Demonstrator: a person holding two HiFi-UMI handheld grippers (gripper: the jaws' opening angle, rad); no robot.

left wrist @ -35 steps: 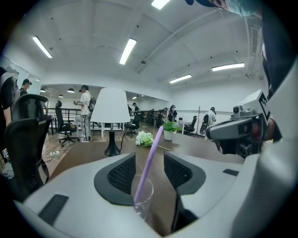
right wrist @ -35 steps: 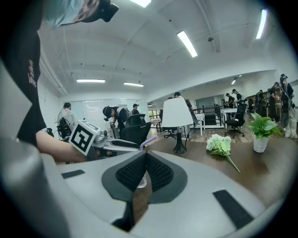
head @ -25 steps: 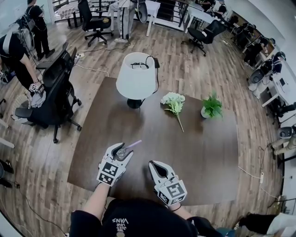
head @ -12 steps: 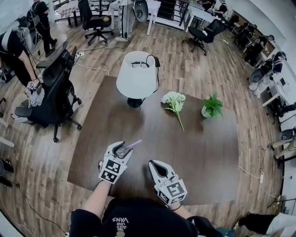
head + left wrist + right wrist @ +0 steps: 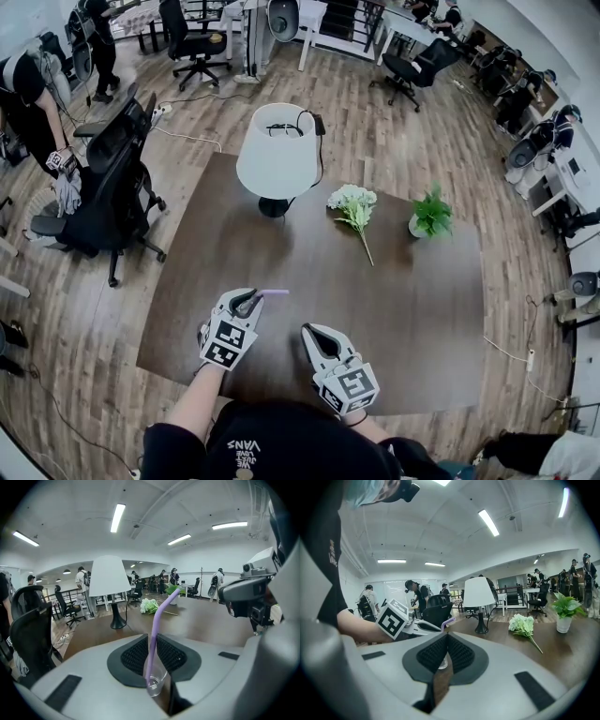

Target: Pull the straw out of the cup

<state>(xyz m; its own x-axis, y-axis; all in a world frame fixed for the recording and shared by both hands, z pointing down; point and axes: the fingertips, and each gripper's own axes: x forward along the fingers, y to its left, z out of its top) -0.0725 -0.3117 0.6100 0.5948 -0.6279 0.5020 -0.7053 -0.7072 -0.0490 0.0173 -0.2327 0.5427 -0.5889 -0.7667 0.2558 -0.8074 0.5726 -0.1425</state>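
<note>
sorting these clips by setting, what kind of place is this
Most likely an open-plan office or lab workspace: rolling office chairs stand around, white desks line the room's edges, and long strip lights run across the ceiling.

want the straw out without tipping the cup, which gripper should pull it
Probably the right. The left gripper has just been closing its jaws on the cup, so it is steadying it. The right gripper is shut, empty and beside the cup, and the straw leans toward its side.
</note>
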